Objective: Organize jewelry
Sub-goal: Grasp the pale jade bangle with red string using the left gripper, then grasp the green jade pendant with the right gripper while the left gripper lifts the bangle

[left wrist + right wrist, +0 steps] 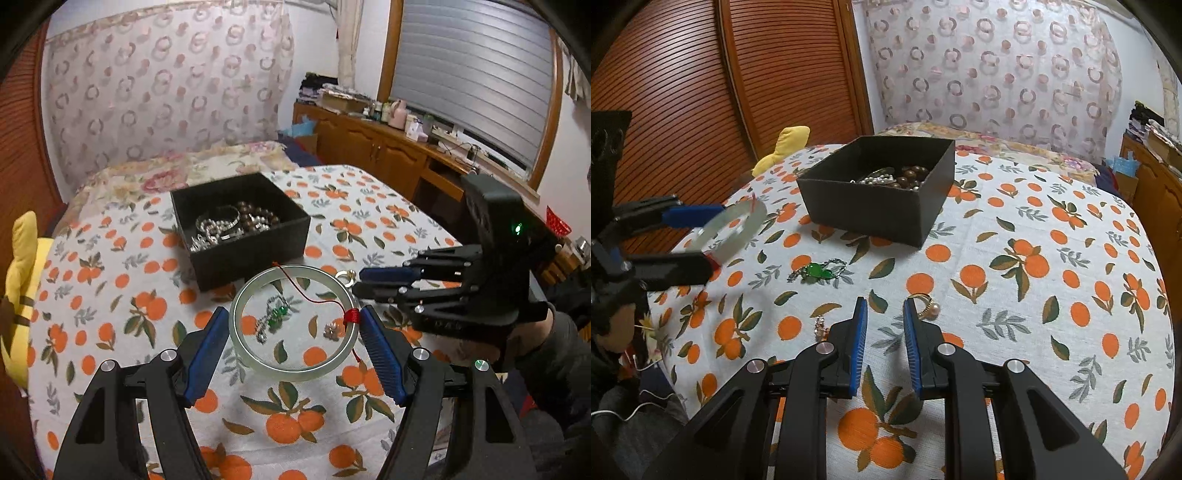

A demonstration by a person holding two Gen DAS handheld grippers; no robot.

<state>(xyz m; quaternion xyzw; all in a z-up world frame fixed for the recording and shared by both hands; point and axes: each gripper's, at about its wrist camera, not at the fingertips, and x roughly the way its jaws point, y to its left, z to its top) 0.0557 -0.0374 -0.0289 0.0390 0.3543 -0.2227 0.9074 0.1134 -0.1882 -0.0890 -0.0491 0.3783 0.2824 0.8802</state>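
Note:
A pale jade bangle (295, 367) with a red thread knot (351, 315) sits between the blue pads of my left gripper (293, 314), which is shut on it and holds it above the tablecloth. The right wrist view shows the bangle (753, 216) raised at the left in the left gripper (714, 238). Below it lie a green pendant on a chain (816, 271), a small rose-gold piece (820, 328) and a gold pearl ring (929, 308). My right gripper (885, 304) hovers beside the ring, its jaws a narrow gap apart with nothing between them. A black box (251, 254) holds beads and silver chains.
The round table wears an orange-print cloth (1034, 295). A yellow plush toy (22, 295) leans at its left edge. Wooden cabinets (369, 147) stand to the right in the left wrist view. A person's sleeve (546, 350) holds the right gripper (358, 283).

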